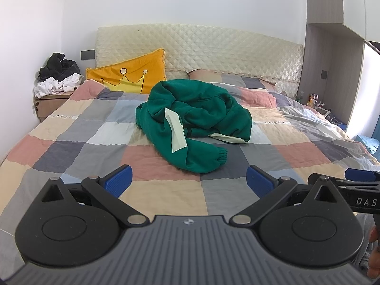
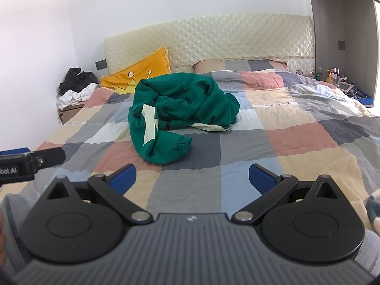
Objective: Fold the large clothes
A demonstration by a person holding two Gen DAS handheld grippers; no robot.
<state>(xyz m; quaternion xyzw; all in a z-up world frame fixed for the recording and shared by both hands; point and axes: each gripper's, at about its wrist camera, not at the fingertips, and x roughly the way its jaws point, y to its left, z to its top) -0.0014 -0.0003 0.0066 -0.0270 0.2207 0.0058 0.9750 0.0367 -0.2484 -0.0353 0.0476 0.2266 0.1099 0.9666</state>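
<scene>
Green and all bunched up, the big sweatshirt (image 1: 190, 121) lies in a heap in the middle of the bed (image 1: 71, 128), so its sleeves and front are hard to tell apart. Both the left claw (image 1: 188, 181) and the right claw (image 2: 192, 178) are spread wide and hold nothing, well short of it. The box (image 1: 47, 103) by the bed is half hidden under a pile of clothes (image 1: 57, 76).

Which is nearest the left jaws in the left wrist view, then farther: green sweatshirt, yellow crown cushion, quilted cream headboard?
1. Crumpled green sweatshirt, straight ahead, mid-bed.
2. Yellow crown-print cushion, beyond, to the left.
3. Quilted cream headboard, farthest, against the wall.
</scene>
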